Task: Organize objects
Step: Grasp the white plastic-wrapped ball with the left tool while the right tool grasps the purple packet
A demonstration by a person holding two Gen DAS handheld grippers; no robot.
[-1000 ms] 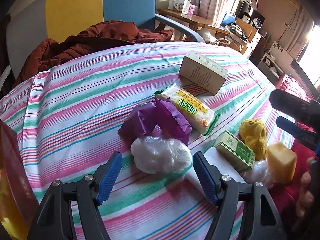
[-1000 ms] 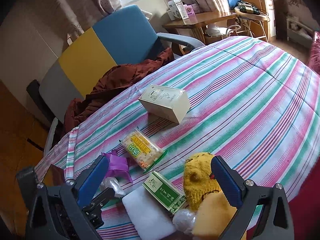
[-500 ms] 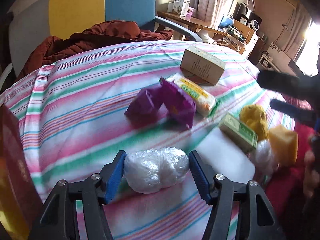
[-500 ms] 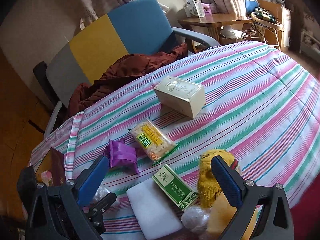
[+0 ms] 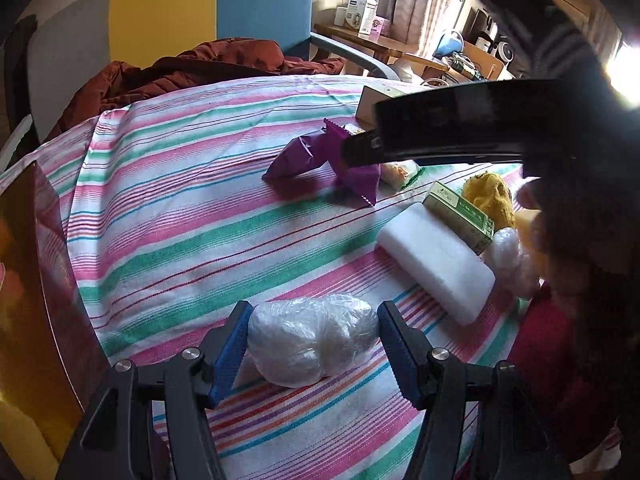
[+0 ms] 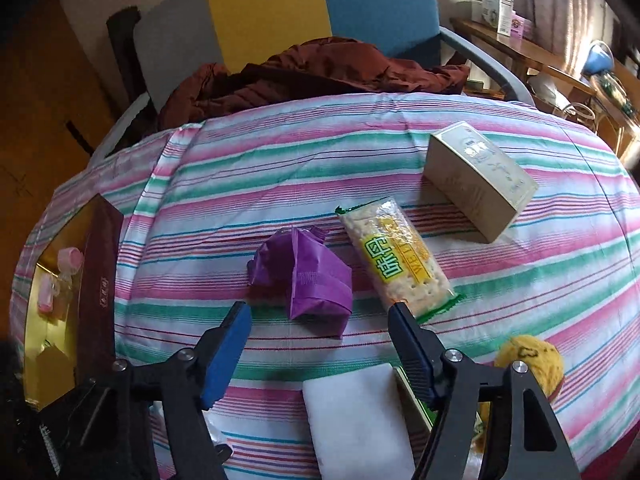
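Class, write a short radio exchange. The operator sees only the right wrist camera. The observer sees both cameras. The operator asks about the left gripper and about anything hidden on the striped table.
Operator: My right gripper is open by the purple packet. What is the left gripper doing?
Observer: The left gripper is shut on a plastic-wrapped white bundle, low over the cloth.
Operator: Is there anything else like it that I miss?
Observer: Yes, a second wrapped ball lies by the near end of the green box.
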